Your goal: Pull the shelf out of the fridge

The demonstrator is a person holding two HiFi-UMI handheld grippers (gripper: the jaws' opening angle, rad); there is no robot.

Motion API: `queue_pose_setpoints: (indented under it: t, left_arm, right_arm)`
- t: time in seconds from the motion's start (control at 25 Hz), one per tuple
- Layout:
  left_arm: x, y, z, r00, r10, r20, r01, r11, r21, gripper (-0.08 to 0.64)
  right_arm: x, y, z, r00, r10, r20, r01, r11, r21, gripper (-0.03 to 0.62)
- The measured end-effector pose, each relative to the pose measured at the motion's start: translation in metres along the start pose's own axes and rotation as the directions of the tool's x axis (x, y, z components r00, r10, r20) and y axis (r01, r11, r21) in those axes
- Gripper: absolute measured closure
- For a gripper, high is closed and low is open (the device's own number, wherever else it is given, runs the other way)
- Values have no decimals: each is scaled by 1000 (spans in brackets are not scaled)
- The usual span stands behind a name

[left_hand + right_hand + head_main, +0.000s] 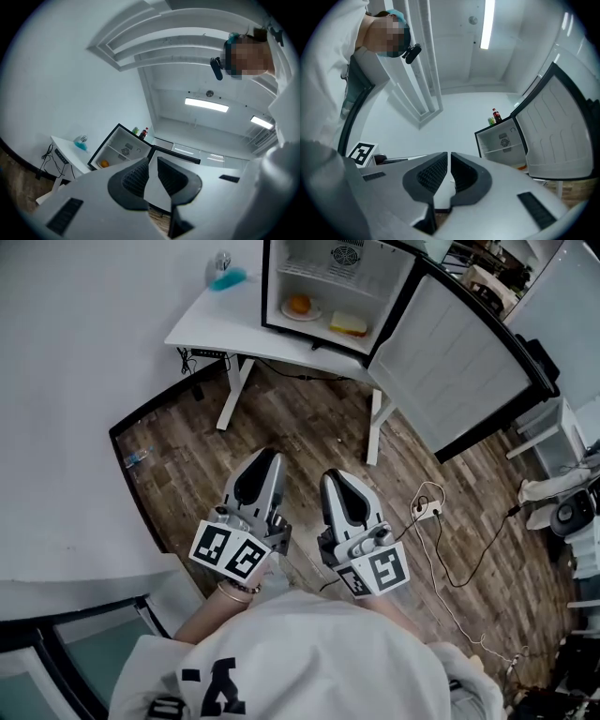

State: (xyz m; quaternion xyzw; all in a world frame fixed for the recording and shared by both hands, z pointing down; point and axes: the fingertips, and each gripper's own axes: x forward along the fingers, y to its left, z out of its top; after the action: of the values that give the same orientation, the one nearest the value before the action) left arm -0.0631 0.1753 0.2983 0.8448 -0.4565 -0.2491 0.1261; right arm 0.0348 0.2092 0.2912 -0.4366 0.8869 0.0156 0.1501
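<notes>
While the fridge (396, 289) stands with its door (459, 362) swung wide on the white bench (216, 320), the job appears not yet begun: the wire shelf (323, 274) sits fully inside the cabinet, in its upper half, with nothing touching it. The person stands on the wood floor (281, 418), well apart from the bench, and holds the left gripper (270, 460) and right gripper (334, 476) close to the body. Both sets of jaws are closed with nothing between them. By this reading, everything is left to do: the approach, a grip on the shelf's front edge, and the pull. Below the shelf lie an orange (299, 304) on a plate (314, 313) and a yellow block (349, 323) of food just beside it. A dark bottle (495, 114) with a red label and a green can (136, 131) stand on the fridge top, and both labels are too small to read. Each marker cube (230, 551) carries only black-and-white square patterns, and the black print on the person's shirt (220, 685) is cut off and unreadable.
</notes>
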Motion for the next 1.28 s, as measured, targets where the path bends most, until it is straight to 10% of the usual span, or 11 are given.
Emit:
queue_pose_setpoints:
  t: [1.28]
  left_arm:
    - [89, 106, 13, 995, -58, -76, 54, 998, -45, 497]
  right_arm:
    - [102, -58, -31, 987, -158, 21, 157, 987, 29, 549]
